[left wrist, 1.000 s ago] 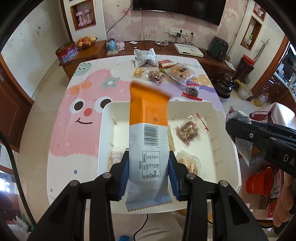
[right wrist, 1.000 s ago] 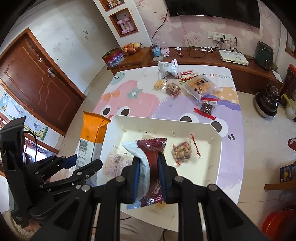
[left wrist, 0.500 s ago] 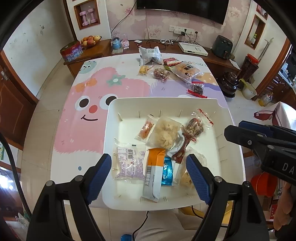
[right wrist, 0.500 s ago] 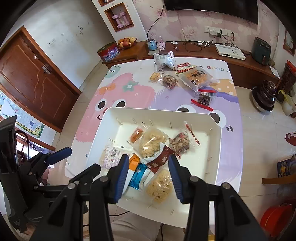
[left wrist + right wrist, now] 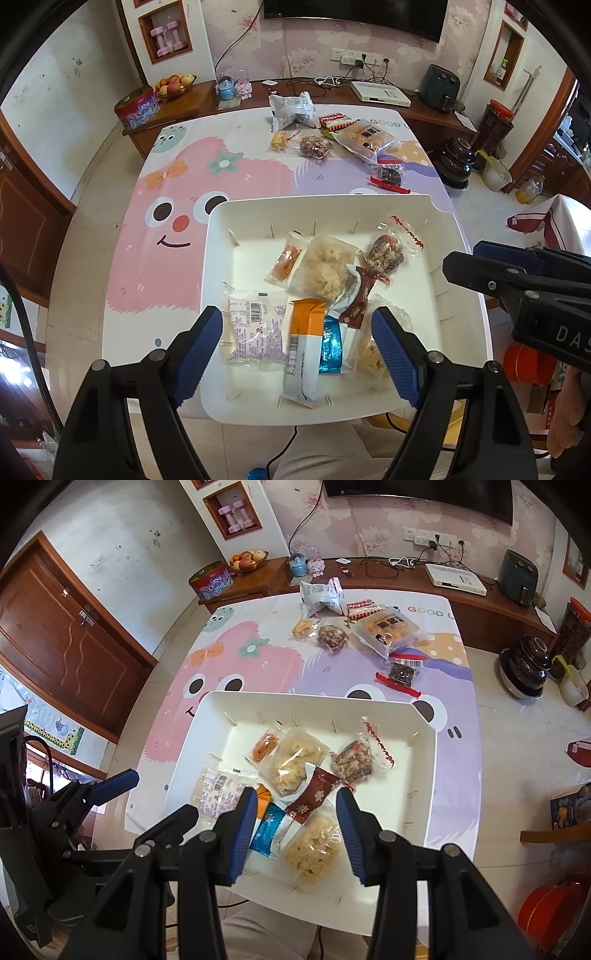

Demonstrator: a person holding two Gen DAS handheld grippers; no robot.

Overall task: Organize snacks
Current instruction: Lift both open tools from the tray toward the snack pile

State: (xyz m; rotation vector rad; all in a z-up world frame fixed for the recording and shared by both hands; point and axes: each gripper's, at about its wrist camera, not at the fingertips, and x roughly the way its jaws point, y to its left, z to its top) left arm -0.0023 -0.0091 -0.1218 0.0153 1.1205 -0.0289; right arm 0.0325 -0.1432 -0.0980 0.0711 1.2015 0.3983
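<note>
My left tongs were spread wide and empty above the near edge of the white tray; my right tongs were likewise spread, gripping nothing. The orange-and-white packet lay flat in the tray at 6 o'clock, touching the blue packet at its 3 o'clock. The maroon packet rested at the tray's centre. More snacks lay on the worktop at 12 o'clock.
</note>
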